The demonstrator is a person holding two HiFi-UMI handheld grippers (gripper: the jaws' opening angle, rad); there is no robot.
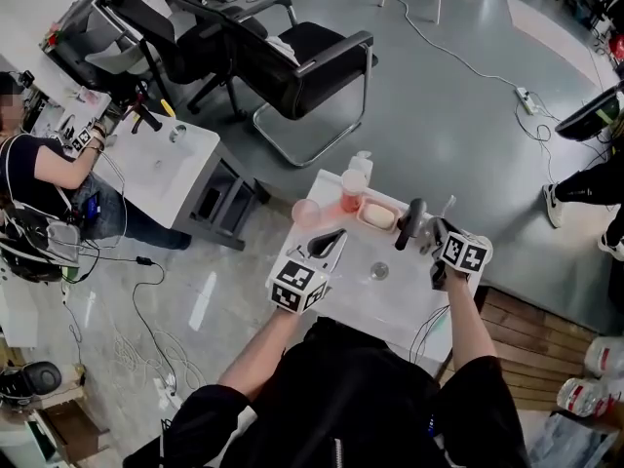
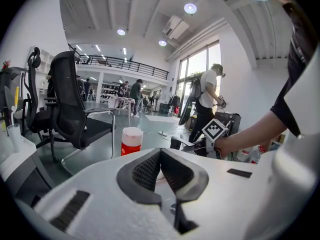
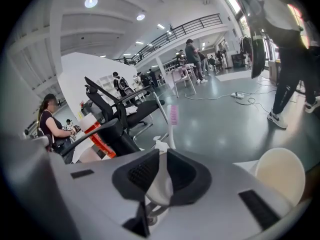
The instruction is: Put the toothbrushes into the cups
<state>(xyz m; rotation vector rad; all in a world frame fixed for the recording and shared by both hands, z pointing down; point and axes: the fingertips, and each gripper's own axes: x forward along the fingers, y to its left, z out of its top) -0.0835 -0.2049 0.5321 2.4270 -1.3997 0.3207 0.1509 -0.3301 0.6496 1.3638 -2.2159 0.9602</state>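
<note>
On the small white table (image 1: 409,300) a red cup (image 1: 353,191) and a pale pink cup (image 1: 306,213) stand at the far left corner. My right gripper (image 1: 417,224) hovers over the table's far right part, shut on the white handle of a toothbrush (image 1: 448,207). In the right gripper view the toothbrush (image 3: 173,121) rises from between the jaws (image 3: 162,156), pink bristles on top, with the red cup (image 3: 101,143) off to the left. My left gripper (image 1: 330,244) is shut and holds nothing, a short way in front of the pink cup. In its own view the jaws (image 2: 161,153) meet below the red cup (image 2: 132,143).
A soap dish (image 1: 378,216) and a pump bottle (image 1: 362,165) sit beside the cups. A small clear round thing (image 1: 379,271) lies mid-table. Black chairs (image 1: 292,57) stand beyond the table. A person sits at a second white table (image 1: 166,164) on the left. Wooden boards (image 1: 517,339) lie to the right.
</note>
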